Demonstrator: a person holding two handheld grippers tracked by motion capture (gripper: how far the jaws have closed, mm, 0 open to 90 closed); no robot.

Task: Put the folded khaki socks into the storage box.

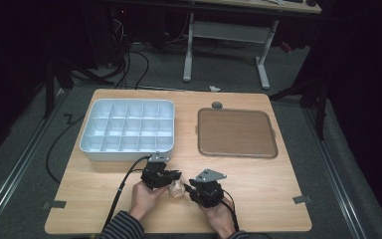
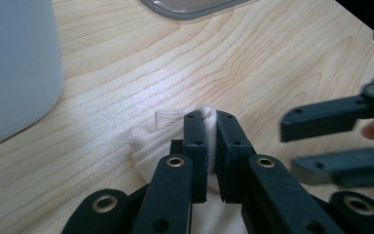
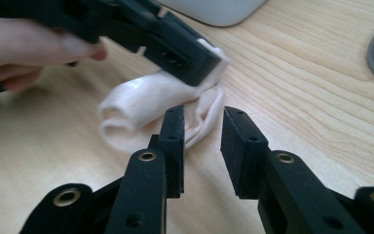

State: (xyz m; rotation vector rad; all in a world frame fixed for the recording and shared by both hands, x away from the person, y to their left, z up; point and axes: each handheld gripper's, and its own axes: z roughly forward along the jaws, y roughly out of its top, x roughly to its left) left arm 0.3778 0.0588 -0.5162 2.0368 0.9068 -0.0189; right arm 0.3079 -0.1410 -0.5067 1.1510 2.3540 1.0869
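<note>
Sock [image 3: 141, 105], rolled, lies on the worktop [image 2: 272, 53], pinched by the left gripper [image 2: 211, 127]; right gripper [image 3: 202, 114] fingers stand apart, empty. The roll may unravel if tugged.

The high view looks forward and down from above the person's side of the tabletop [image 1: 258, 169], far enough off to take in its whole wooden surface and the floor beyond. The left gripper view rides on the left gripper [image 2: 212, 126] and looks along its jaws, low and very close to the wood, with the rolled cloth [image 2: 146, 146] right at its jaw tips. The right gripper view rides on the right gripper [image 3: 202, 126], equally low and close. Both gripper views share the cloth and each catches the other gripper just ahead; the high view shows the same spot between the two grippers, small, near its lower edge.
</note>
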